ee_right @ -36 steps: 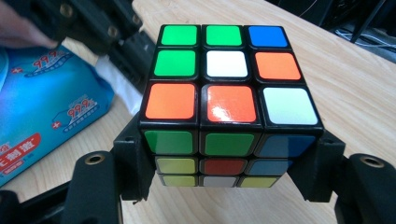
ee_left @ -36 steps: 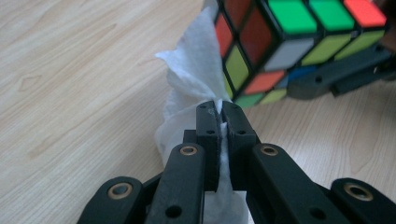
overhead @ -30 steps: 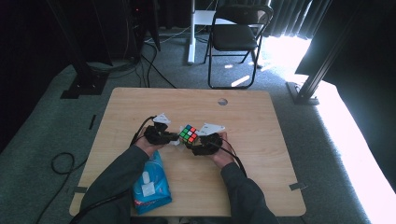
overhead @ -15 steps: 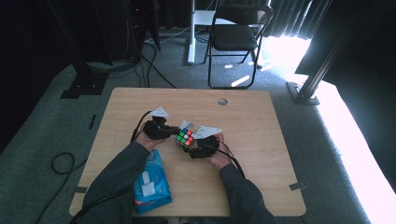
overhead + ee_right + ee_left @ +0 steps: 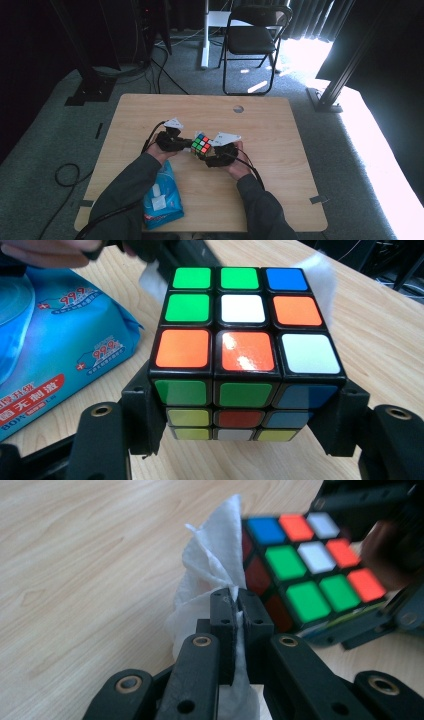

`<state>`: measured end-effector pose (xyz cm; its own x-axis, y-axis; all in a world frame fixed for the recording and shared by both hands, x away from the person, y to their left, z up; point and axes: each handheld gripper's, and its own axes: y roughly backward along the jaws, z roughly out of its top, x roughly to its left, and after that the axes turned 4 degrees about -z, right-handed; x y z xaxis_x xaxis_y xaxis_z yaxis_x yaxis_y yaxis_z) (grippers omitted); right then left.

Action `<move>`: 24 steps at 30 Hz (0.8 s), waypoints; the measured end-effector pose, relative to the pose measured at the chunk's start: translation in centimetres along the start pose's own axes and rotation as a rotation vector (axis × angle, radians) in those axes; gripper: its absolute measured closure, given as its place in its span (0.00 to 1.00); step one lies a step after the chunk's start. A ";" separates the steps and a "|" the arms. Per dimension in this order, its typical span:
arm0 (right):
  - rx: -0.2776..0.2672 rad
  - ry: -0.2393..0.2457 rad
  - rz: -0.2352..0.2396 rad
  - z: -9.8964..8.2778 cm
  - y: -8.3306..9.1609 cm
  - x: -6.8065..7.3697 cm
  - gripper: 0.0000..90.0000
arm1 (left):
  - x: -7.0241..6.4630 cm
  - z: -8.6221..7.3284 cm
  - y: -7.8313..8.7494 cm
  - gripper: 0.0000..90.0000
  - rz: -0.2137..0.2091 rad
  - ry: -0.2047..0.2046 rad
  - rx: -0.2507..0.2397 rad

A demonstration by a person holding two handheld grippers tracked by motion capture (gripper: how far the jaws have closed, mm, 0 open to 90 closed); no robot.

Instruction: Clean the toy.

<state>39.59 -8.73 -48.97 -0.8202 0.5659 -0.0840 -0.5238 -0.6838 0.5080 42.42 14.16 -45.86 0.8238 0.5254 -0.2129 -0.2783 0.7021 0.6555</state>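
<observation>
The hard plastic puzzle cube with coloured squares (image 5: 245, 347) is above the light wooden table (image 5: 280, 130), squeezed on two sides by the right gripper (image 5: 245, 427). Its layers can twist, so a side grip seems best. The left gripper (image 5: 234, 605) is pinched tight on a soft white wipe (image 5: 210, 565) touching the cube.

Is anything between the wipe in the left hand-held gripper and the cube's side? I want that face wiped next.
Nothing visible stands between them. The left hand-held gripper is shut on the white wipe, which already lies right beside the puzzle cube, by its dark red side. The right hand-held gripper clamps the cube lower down.
</observation>
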 end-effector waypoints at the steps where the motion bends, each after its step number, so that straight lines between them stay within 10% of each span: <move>1: -0.002 0.000 -0.002 0.0 0.0 0.0 0.38 | 0.0 0.0 0.0 0.97 0.000 0.000 0.000; 24: -0.039 -0.057 -0.066 1.6 0.4 -1.3 0.38 | -1.0 -0.8 -0.9 0.97 0.002 -0.046 0.046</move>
<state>40.79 -9.00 -47.33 -0.7698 0.6349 -0.0665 -0.5857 -0.6610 0.4690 41.51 13.39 -46.79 0.8455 0.5032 -0.1787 -0.2578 0.6778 0.6886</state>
